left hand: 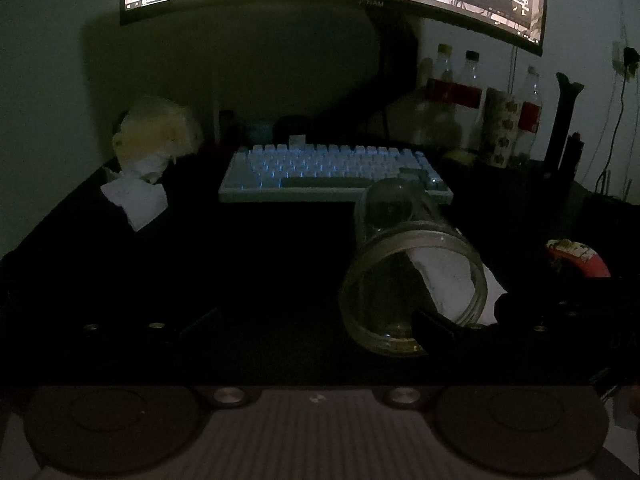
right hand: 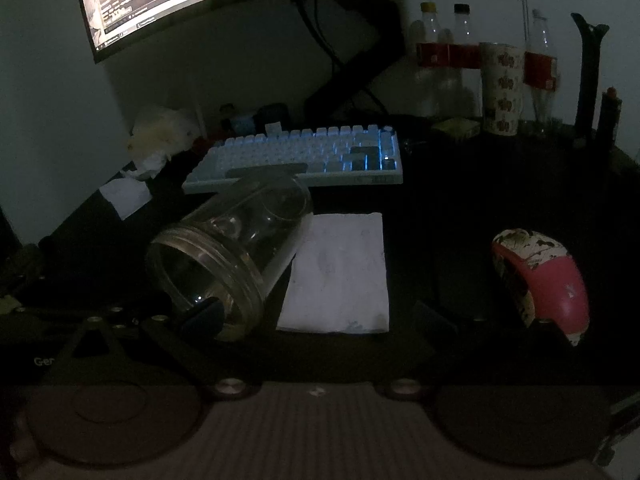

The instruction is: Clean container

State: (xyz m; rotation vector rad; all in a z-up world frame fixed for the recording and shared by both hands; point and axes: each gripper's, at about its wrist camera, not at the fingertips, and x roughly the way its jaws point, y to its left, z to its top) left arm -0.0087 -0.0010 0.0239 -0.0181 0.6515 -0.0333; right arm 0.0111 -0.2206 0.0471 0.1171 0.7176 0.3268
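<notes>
A clear glass jar (right hand: 228, 256) lies on its side on the dark surface (right hand: 460, 208), just in front of the backlit keyboard (right hand: 296, 156), its threaded mouth turned toward the cameras. A white paper towel (right hand: 338, 272) lies flat against its side, near enough to be picked up for wiping. The left tool (left hand: 320, 320) is spread wide: one dark finger (left hand: 436, 330) reaches into the jar's mouth at the lower rim, probably to pin or steady the jar, while the other sits well apart at the left. The right tool (right hand: 304, 320) appears released and grips nothing, hovering low over the towel, likely about to take it. A red-and-white computer mouse (right hand: 544, 280) lies to the right.
</notes>
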